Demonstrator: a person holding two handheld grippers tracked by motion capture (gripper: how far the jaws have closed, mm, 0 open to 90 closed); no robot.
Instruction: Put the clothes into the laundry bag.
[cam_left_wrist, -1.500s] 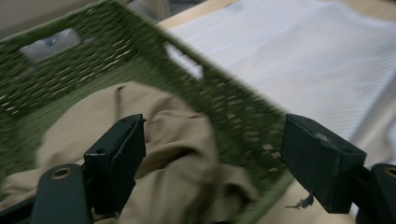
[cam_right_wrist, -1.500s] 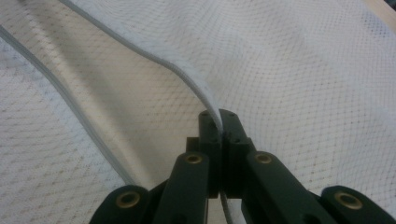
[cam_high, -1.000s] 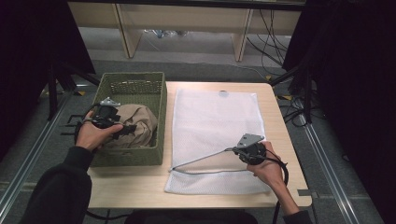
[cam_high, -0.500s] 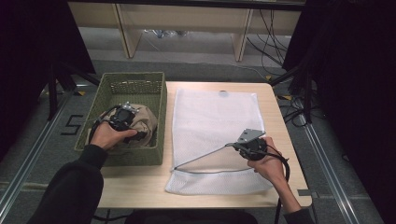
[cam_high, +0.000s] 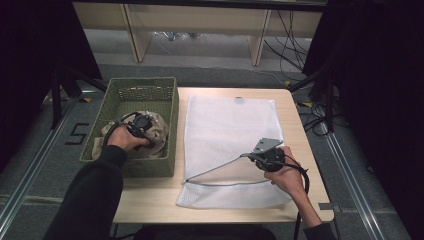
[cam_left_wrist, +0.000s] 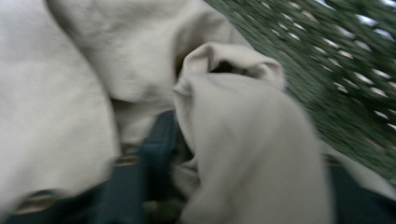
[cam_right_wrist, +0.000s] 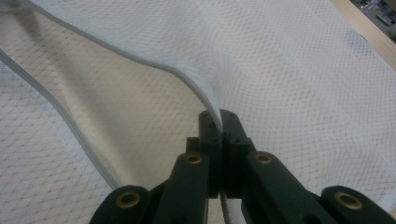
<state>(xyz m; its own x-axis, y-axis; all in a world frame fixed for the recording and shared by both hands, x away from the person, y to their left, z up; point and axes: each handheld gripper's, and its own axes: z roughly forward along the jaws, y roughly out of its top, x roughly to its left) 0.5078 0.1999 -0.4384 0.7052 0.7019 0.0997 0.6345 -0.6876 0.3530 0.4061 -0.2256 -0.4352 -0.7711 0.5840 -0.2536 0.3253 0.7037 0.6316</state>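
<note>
The white mesh laundry bag (cam_high: 230, 135) lies flat across the middle of the tabletop (cam_high: 300, 135), its mouth toward the near edge. The right gripper (cam_right_wrist: 219, 114) has its fingers pressed together on the upper edge of that mouth, lifting it open. Off the tabletop's left edge, the beige garment (cam_high: 152, 132) is bunched in the green basket (cam_high: 150, 87). The left gripper (cam_high: 137, 125) is down in it, its fingers having just been closing with a fold of cloth between them; a firm pinch cannot be told through the blur. Opening the bag looks done; lifting the garment out and into the bag remains.
</note>
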